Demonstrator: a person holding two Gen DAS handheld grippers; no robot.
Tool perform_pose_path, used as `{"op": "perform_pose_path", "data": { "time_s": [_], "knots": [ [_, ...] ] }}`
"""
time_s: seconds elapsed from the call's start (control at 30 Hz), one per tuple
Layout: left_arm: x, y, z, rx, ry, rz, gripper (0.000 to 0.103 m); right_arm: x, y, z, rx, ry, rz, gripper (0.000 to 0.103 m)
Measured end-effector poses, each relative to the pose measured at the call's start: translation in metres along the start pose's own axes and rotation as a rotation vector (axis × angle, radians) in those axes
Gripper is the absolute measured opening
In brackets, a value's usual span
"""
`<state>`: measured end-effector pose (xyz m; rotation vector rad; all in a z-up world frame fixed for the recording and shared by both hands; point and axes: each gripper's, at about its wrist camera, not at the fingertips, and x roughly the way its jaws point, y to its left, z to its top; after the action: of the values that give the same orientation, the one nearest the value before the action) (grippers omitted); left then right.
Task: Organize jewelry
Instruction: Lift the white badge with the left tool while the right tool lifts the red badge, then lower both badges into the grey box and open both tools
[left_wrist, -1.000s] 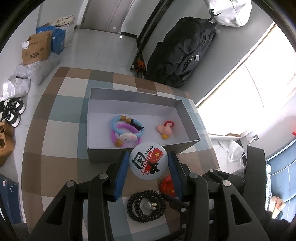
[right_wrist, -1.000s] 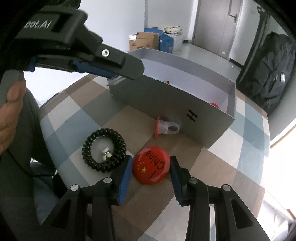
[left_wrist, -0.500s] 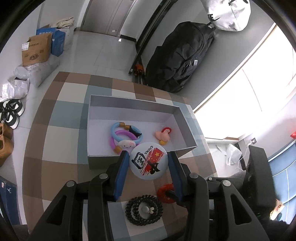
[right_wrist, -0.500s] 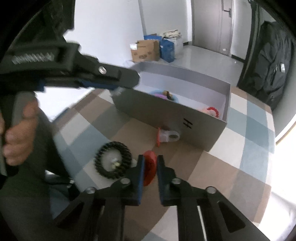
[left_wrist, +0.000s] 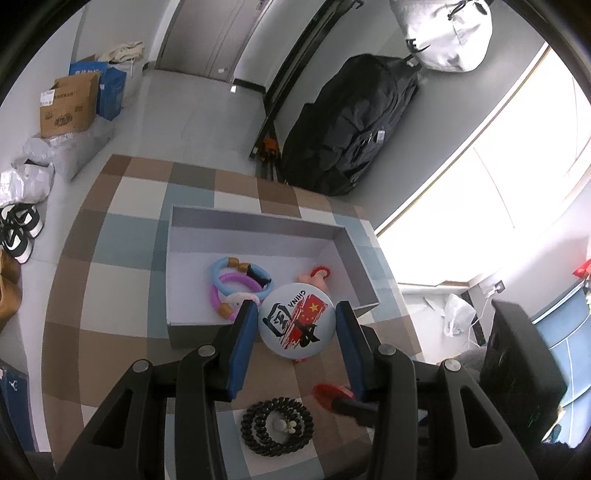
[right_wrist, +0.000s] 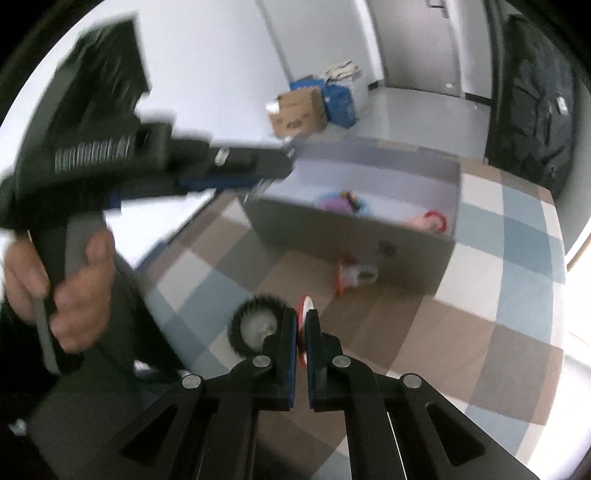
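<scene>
1. In the left wrist view, the left gripper (left_wrist: 297, 326) holds a round white badge (left_wrist: 296, 325) with a red flag and "CHINA" on it. Its jaws pinch the badge by its edges.
2. The badge hangs over the near wall of the grey box (left_wrist: 358, 266).
3. Inside the box lie a blue ring (left_wrist: 221, 266), a purple ring (left_wrist: 236, 280) and a small pink toy (left_wrist: 314, 277).
4. A black coil bracelet (left_wrist: 277, 426) lies on the checked table (left_wrist: 92, 350), near the camera.
5. The right gripper comes in low on the right, holding a red badge (left_wrist: 327, 392).
6. In the right wrist view, the right gripper (right_wrist: 301, 332) pinches the red badge (right_wrist: 303, 325) on its edge, with its jaws almost pressed together.
7. The black coil bracelet (right_wrist: 255, 326) lies just left of them.
8. A small clear and red thing (right_wrist: 354, 276) lies by the grey box (right_wrist: 351, 236).
9. This view is blurry.
</scene>
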<state>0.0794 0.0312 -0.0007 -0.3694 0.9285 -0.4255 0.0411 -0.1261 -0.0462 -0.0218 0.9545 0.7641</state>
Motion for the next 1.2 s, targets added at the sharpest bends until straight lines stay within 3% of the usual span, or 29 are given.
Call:
{"op": "perform_pose_path", "data": {
  "time_s": [0.37,0.73,1.2],
  "knots": [
    [0.003,0.005,0.019,0.002,-0.050,0.046,0.038,-0.027,-0.020,0.056,0.081,-0.157,0.075,0.003],
    [0.026,0.014,0.039,0.001,-0.035,0.084,0.038,-0.008,-0.053,0.096,0.130,-0.181,0.089,0.003],
    [0.048,0.020,0.043,-0.003,0.024,0.099,0.038,0.015,-0.081,0.099,0.186,-0.156,0.118,0.004]
  ]
}}
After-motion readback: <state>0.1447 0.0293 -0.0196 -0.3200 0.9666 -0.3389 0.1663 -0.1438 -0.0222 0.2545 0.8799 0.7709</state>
